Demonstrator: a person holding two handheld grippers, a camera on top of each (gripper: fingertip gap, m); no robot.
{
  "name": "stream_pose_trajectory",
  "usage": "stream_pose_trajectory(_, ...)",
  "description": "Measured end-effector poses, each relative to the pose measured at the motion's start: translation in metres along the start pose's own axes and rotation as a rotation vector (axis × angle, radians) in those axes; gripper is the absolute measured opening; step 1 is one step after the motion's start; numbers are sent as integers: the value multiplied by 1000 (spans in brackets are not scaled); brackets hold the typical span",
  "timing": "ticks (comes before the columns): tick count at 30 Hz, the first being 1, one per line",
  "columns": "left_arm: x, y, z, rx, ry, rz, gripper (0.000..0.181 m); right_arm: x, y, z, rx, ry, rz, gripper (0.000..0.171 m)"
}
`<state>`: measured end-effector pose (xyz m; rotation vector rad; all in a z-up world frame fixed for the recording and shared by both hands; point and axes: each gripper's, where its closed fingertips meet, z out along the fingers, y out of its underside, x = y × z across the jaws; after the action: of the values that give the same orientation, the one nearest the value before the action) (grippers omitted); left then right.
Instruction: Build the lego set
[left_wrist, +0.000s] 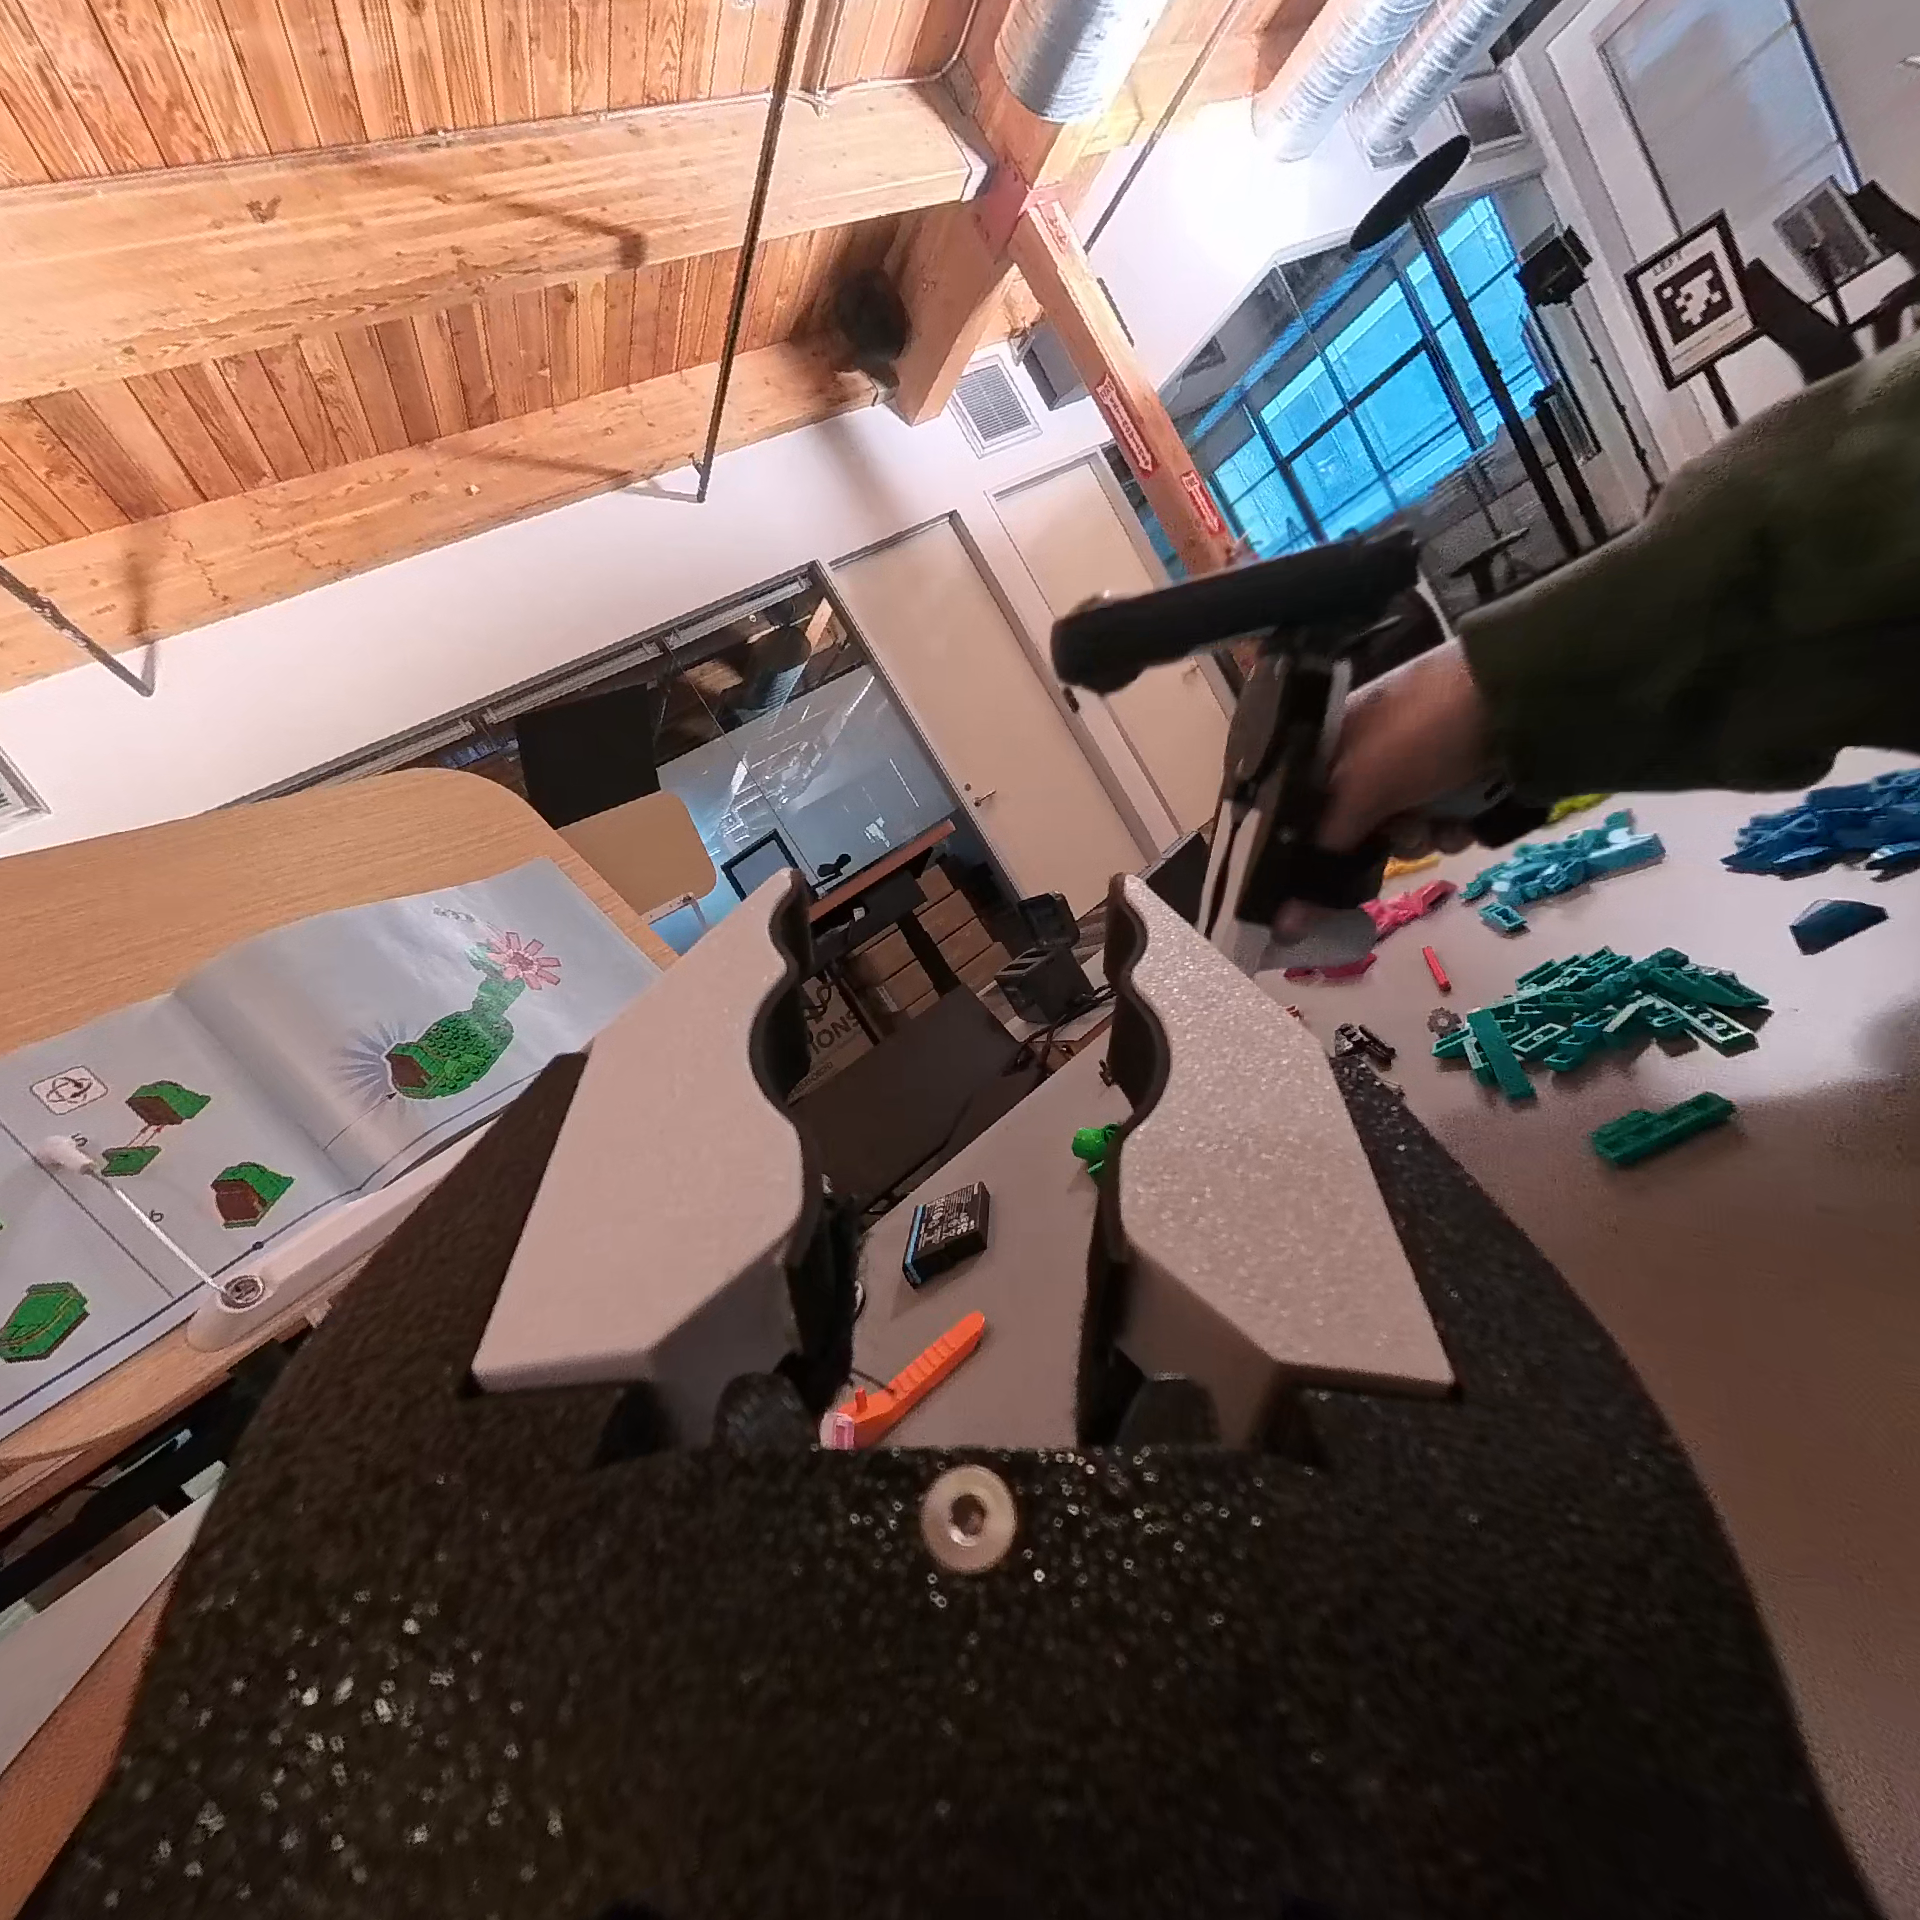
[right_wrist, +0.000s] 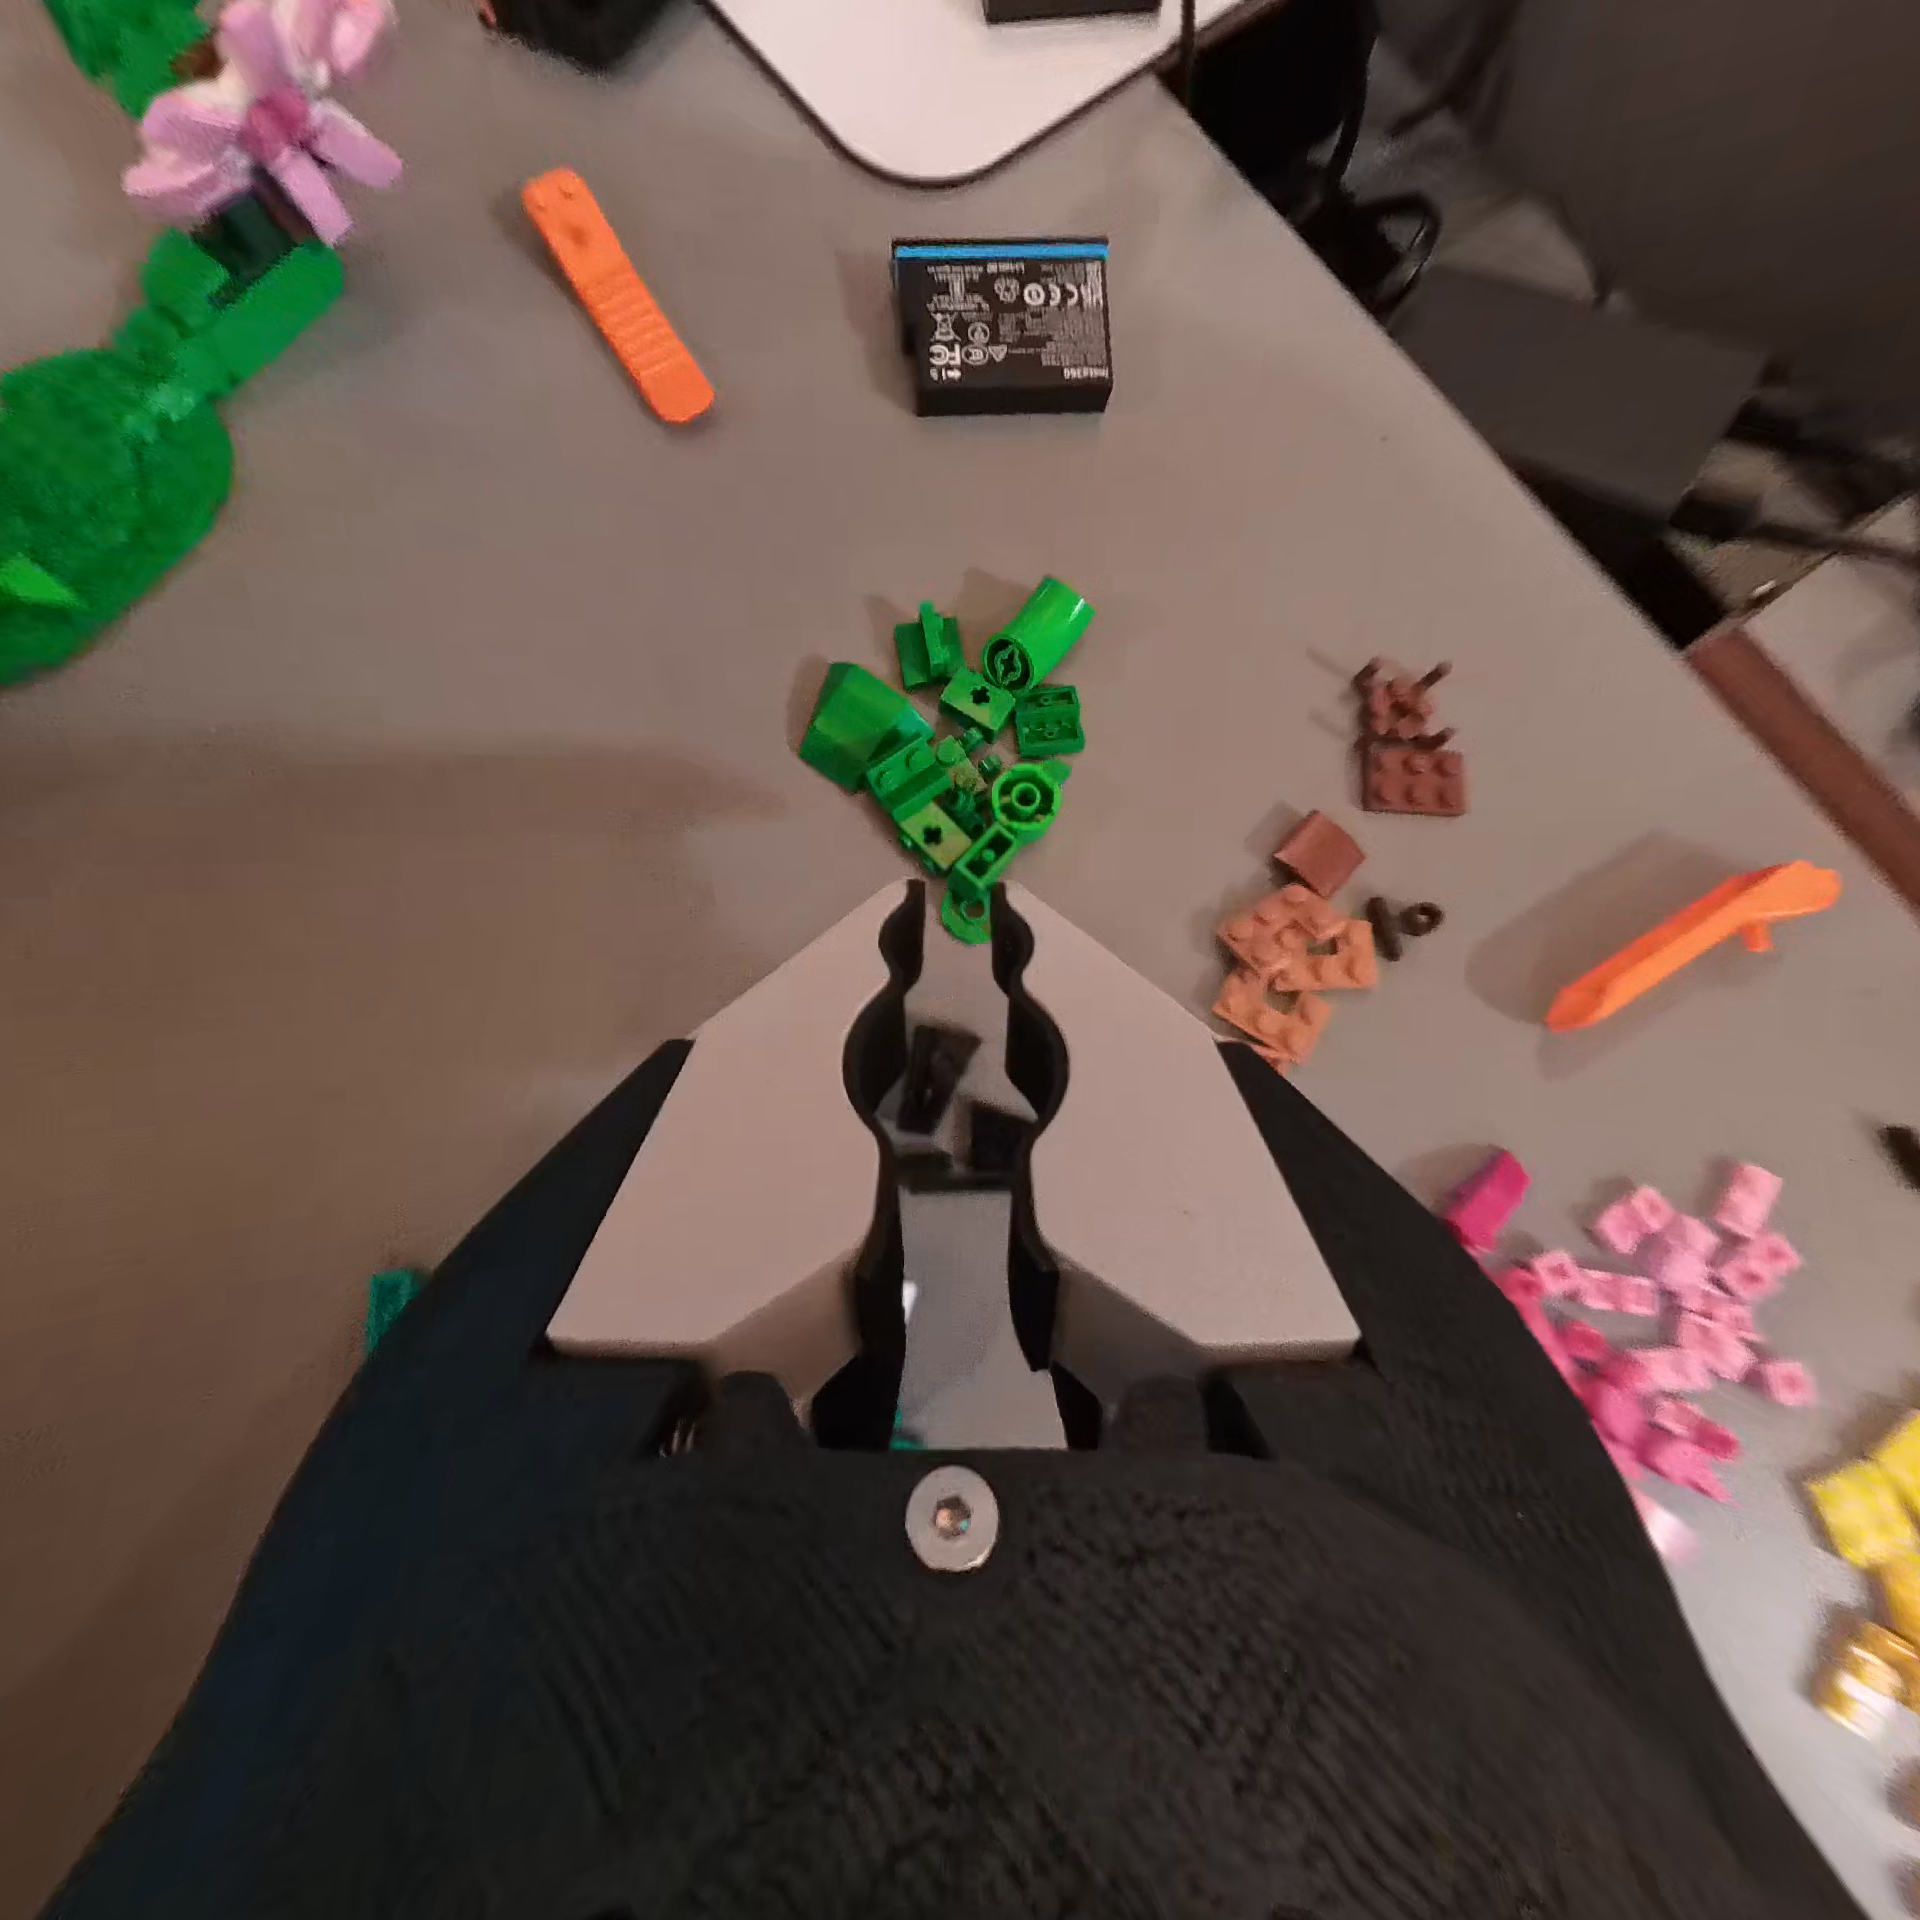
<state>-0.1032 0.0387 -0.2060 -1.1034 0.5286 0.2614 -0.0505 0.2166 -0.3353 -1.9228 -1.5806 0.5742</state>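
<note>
In the right wrist view, my right gripper (right_wrist: 958, 894) hangs just above the near end of a pile of small green bricks (right_wrist: 956, 738) on the grey table (right_wrist: 520, 623). Its jaws stand narrowly apart, with a small green ringed piece (right_wrist: 966, 923) held between the tips. A built green plant model (right_wrist: 114, 447) with a pink flower (right_wrist: 270, 145) stands at the far left. My left gripper (left_wrist: 956, 894) is open and empty, raised and tilted toward the ceiling. The right gripper (left_wrist: 1278, 831), held by a hand, also shows in the left wrist view.
An open instruction booklet (left_wrist: 312, 1039) lies at the left. A black battery (right_wrist: 997, 327) and two orange brick separators (right_wrist: 613, 296) (right_wrist: 1694, 940) lie nearby, as do brown (right_wrist: 1408, 774), tan (right_wrist: 1288, 966), pink (right_wrist: 1662, 1309), yellow (right_wrist: 1870, 1507) and teal (left_wrist: 1600, 1008) brick piles. The table edge (right_wrist: 1558, 499) runs along the right. Tip to tip, the grippers are about 25 centimeters apart. From either gripper's tips it is about 20 centimeters to the built green plant model (right_wrist: 114, 447).
</note>
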Motion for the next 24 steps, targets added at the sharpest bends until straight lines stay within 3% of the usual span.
stream_pose_trajectory(1, 0, 0, 0, 1, -1, -1, 53, 0, 0, 6, -11, -23, 47, 11)
stream_pose_trajectory(5, 0, -3, 0, 7, 0, 4, 53, -2, -2, 20, -26, -53, 65, 13)
stream_pose_trajectory(12, 2, -5, 0, 13, 7, 11, 53, -12, 9, 25, -155, -45, -403, 22)
stream_pose_trajectory(16, 2, -6, 0, 16, 6, 15, 53, -13, 9, 32, -204, -76, -556, 28)
stream_pose_trajectory(24, 3, -6, 0, 14, 10, 16, 53, -5, 11, 38, -325, -141, -585, 19)
